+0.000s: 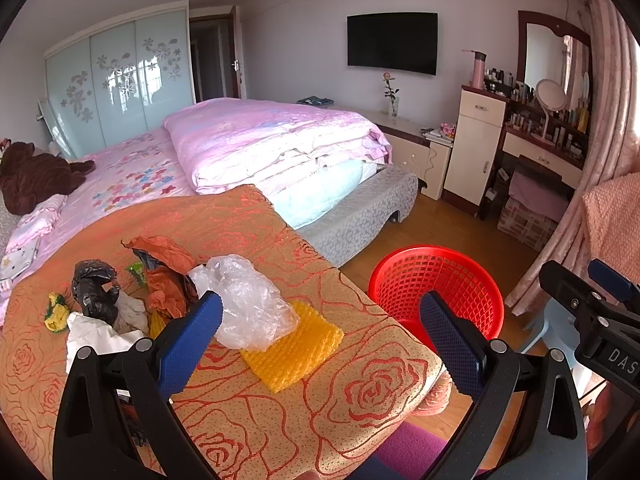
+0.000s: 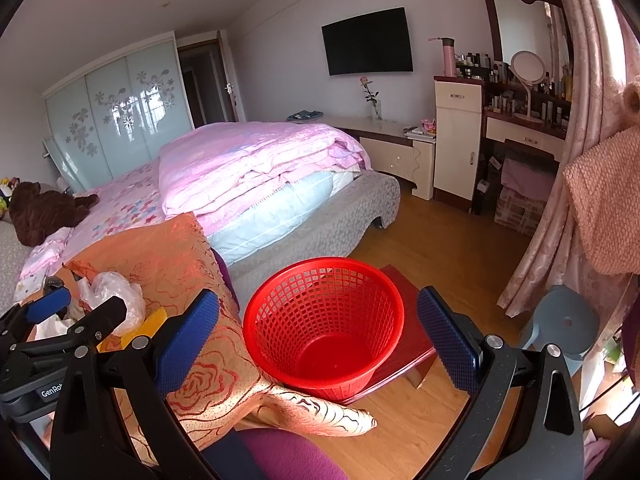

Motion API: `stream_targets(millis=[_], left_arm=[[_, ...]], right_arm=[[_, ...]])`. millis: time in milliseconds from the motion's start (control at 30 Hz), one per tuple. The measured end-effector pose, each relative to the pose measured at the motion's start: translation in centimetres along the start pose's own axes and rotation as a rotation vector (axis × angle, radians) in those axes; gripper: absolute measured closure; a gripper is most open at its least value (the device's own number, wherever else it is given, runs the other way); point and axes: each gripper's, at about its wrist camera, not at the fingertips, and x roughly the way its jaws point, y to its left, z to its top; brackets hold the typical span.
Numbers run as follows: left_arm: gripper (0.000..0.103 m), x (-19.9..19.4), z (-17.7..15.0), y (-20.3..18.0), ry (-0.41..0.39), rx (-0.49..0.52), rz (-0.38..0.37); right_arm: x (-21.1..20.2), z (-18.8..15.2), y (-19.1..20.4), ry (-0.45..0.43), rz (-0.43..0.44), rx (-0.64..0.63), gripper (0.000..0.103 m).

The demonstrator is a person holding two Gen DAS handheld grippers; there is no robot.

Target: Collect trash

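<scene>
Both tongs are wide apart and hold nothing. The left gripper (image 1: pixel 320 332) hangs over a clear crinkly plastic bag (image 1: pixel 248 300) on the orange rose-patterned cloth (image 1: pixel 360 392). The right gripper (image 2: pixel 318 328) hangs over the red mesh plastic basket (image 2: pixel 324 320).

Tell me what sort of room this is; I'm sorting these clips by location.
A lived-in home bedroom, by the look of it: a bed with a folded pink quilt, a mirrored dressing table crowded with cosmetics, and a wardrobe with sliding glass doors. A TV hangs on the wall.
</scene>
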Motion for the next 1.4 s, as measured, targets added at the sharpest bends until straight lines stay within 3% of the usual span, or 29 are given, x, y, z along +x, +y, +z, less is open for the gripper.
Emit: stream_targets(millis=[1400], left_arm=[[0.008,0.3,-1.3,-0.7,0.008,0.012,-0.001]], right_arm=[[0.3,-1.0,0.2,0.013,0.001,0.014,0.007]])
